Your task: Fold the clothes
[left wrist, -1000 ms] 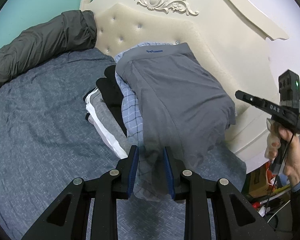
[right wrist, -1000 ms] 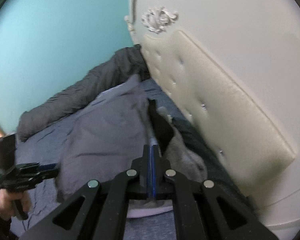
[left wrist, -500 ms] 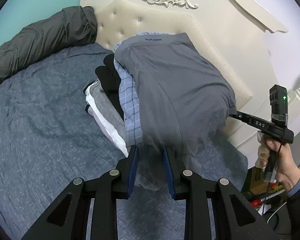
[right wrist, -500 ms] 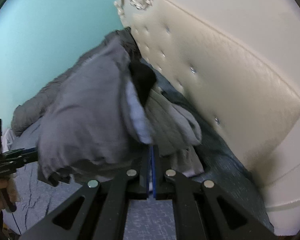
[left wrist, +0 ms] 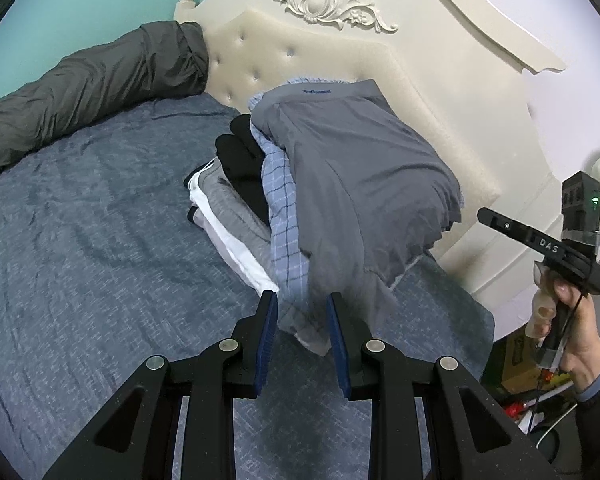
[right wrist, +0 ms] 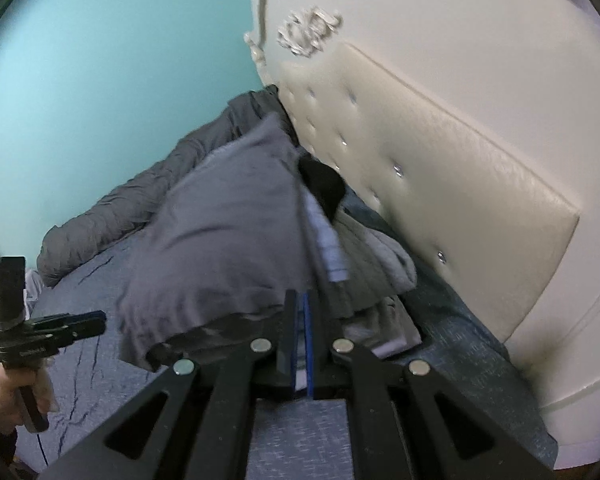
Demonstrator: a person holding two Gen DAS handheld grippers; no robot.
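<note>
A pile of folded clothes (left wrist: 260, 216) lies on the blue bed by the headboard: white, grey, black and blue checked layers. A grey garment (left wrist: 360, 184) lies on top, its edges hanging over; it also shows in the right wrist view (right wrist: 220, 240). My left gripper (left wrist: 302, 312) is open, its blue pads either side of the hanging near edge of the clothes, not pinching it. My right gripper (right wrist: 301, 312) is shut with nothing seen between the pads, just in front of the pile's edge. It shows in the left wrist view (left wrist: 500, 224), clear of the pile.
A cream tufted headboard (left wrist: 340, 64) stands right behind the pile. A dark grey rolled duvet (left wrist: 80, 88) lies along the far side of the blue bedsheet (left wrist: 80, 260). Boxes and cables (left wrist: 540, 384) sit on the floor beyond the bed's right edge.
The right gripper went up to the pile's right edge half a second ago, then drew back away from it. The left gripper stayed open around the hanging near edge.
</note>
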